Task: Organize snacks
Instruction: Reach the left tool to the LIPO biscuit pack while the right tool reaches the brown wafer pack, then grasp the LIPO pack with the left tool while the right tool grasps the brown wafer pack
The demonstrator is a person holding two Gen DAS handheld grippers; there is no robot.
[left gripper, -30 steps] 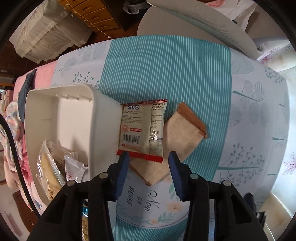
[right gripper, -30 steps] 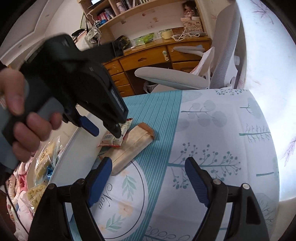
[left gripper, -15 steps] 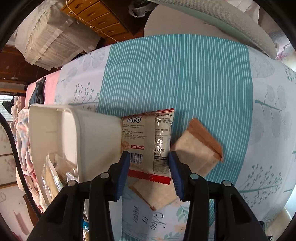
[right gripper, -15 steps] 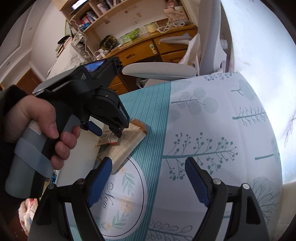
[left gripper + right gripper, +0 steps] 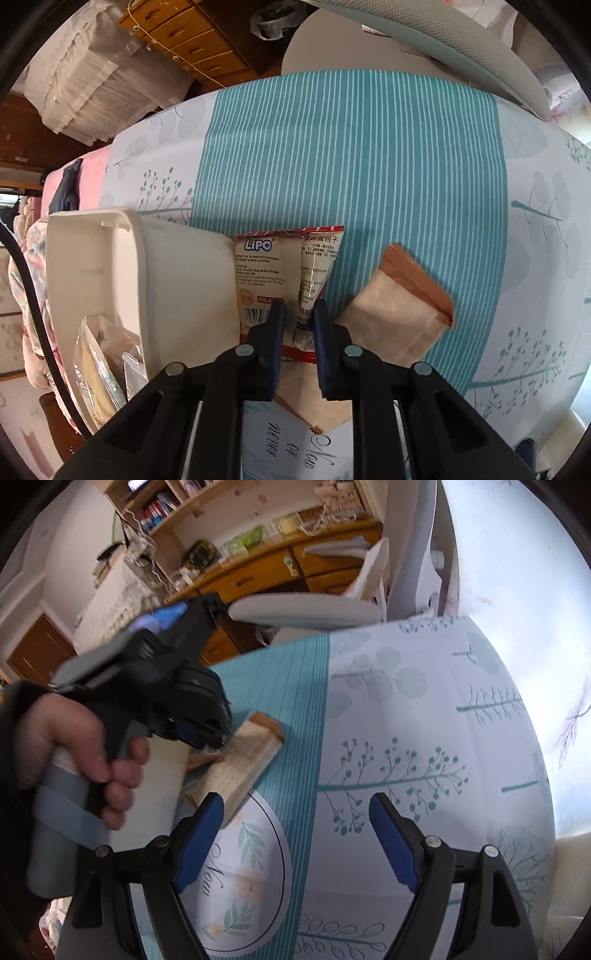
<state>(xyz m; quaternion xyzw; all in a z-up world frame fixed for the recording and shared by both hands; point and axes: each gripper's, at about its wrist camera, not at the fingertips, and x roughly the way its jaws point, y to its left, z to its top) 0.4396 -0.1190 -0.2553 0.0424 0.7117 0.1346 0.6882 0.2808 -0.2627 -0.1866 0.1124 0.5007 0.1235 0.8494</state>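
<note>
A white and red Lipo snack packet [image 5: 284, 269] lies on the tablecloth against the white plastic bin [image 5: 92, 280]. My left gripper [image 5: 298, 314] is closing on the packet's near end, and its blue pads pinch the wrapper. A tan paper-wrapped snack [image 5: 399, 317] with a brown end lies to the right, partly under the packet. In the right wrist view the tan snack [image 5: 251, 757] sits beside the left gripper body held by a hand [image 5: 77, 749]. My right gripper [image 5: 295, 812] hovers open over the cloth, holding nothing.
The bin holds several clear-wrapped snacks [image 5: 99, 365] at its near end. A grey office chair [image 5: 306, 609] stands past the table's far edge. Wooden drawers [image 5: 192, 40] and a desk with shelves [image 5: 258, 572] lie beyond. Striped teal cloth [image 5: 351, 155] stretches ahead.
My left gripper came down onto the Lipo packet, then its jaws narrowed from around the packet to a pinch on its near end. The right gripper stayed put, rolling slightly.
</note>
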